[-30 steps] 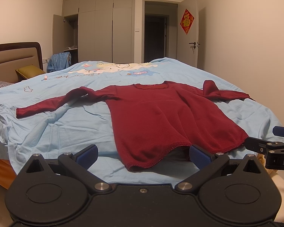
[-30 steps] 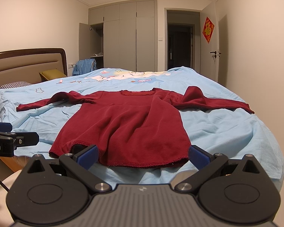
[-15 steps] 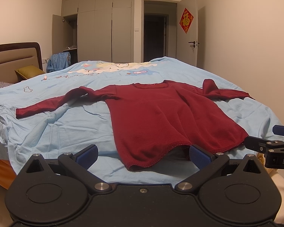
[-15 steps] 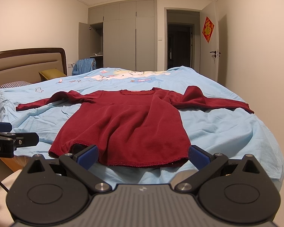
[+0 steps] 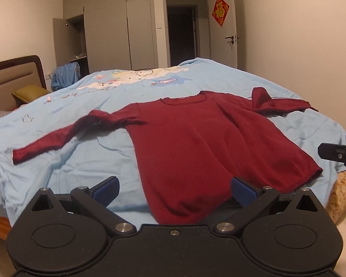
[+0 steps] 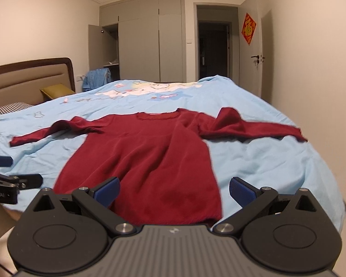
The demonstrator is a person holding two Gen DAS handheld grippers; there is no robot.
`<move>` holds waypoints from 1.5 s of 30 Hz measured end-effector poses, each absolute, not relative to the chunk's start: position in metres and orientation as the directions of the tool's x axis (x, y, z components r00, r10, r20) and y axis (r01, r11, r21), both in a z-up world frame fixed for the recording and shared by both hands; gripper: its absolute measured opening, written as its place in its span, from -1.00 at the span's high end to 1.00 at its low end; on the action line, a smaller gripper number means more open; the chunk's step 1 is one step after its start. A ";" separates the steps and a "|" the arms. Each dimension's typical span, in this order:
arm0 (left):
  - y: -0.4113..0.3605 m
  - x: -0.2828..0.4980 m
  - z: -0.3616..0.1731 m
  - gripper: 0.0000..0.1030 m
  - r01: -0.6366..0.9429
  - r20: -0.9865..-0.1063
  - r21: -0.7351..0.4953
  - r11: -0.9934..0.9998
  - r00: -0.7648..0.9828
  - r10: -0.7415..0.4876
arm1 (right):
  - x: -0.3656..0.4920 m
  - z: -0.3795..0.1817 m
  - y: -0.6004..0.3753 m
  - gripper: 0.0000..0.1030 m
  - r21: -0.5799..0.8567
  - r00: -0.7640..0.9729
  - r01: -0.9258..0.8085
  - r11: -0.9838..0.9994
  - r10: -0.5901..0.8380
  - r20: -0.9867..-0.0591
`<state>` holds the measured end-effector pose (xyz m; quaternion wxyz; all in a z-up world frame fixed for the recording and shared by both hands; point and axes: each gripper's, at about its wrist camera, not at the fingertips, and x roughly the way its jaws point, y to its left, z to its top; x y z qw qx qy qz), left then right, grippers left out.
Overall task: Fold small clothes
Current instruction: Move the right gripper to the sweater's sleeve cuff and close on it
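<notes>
A dark red long-sleeved knit top (image 5: 196, 145) lies flat on the light blue bedsheet (image 5: 80, 157), both sleeves outstretched. The left gripper (image 5: 174, 188) and right gripper (image 6: 174, 190) hover at its near hem, jaws spread, holding nothing.

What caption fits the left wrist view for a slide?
Open left gripper poised at the hem of a dark red long-sleeved top spread flat on a light blue bedspread, right gripper alongside.
</notes>
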<state>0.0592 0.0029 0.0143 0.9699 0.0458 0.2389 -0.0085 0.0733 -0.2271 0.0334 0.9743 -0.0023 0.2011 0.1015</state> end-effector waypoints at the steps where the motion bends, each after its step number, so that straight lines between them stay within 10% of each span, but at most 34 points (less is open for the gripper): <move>1: 0.004 0.064 0.017 -0.99 0.035 -0.462 0.088 0.995 0.887 0.010 | 0.077 0.036 -0.228 -1.00 0.032 0.900 -0.201 0.979 0.198 -0.387; 45: -0.035 0.339 -0.046 -0.99 -0.054 -0.529 -0.010 0.998 0.848 0.041 | 0.323 0.000 -0.408 -1.00 0.194 0.894 0.108 0.975 -0.010 -0.448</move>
